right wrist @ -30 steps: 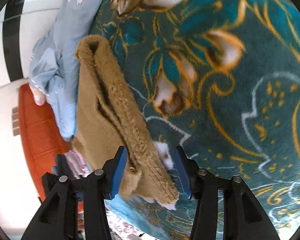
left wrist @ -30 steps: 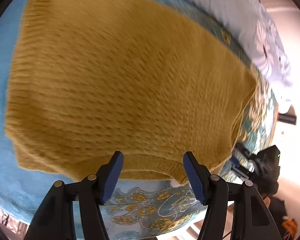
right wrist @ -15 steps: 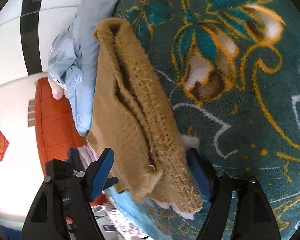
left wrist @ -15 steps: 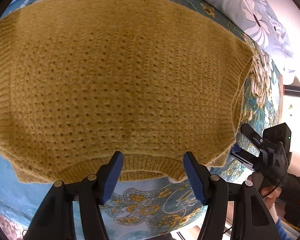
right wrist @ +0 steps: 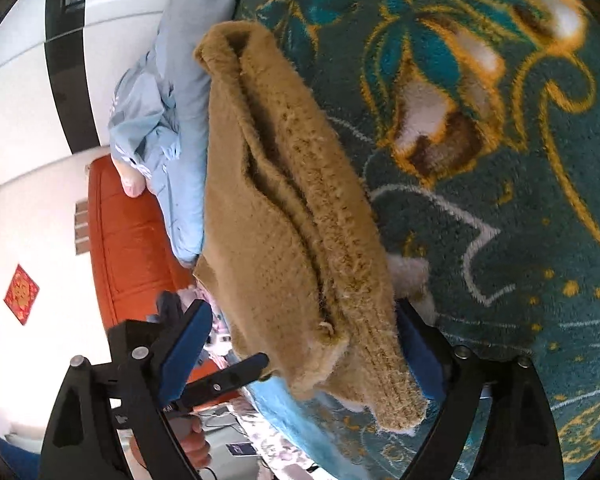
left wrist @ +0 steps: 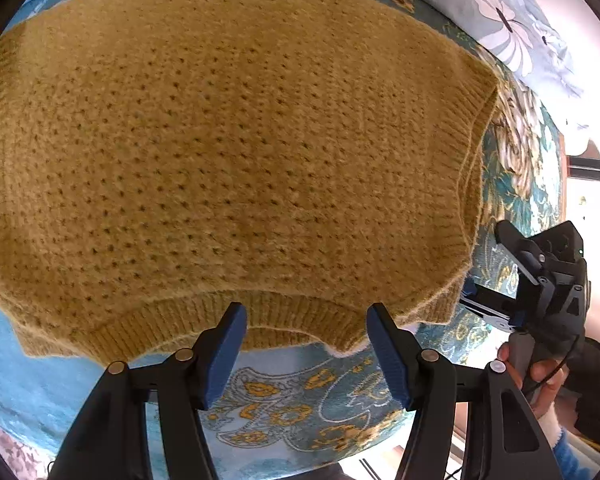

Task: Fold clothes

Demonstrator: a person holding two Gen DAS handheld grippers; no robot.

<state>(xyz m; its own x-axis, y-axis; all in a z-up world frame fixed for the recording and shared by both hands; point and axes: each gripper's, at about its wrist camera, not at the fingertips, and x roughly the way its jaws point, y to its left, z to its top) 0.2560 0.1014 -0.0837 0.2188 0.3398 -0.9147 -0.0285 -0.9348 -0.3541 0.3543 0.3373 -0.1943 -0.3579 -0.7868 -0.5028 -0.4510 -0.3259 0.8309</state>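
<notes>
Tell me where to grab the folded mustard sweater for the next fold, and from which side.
Probably the sweater is best taken at the ribbed edge nearest the left gripper, coming from this near side: that edge lies flat, stacked and faces the open jaws.

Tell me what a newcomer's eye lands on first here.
The folded mustard sweater fills most of the left wrist view, lying on a teal flowered blanket. From the right wrist its stacked edge runs up the middle, between the right gripper's blue fingers, which have just been opening. A pale blue quilt lies behind.
</notes>
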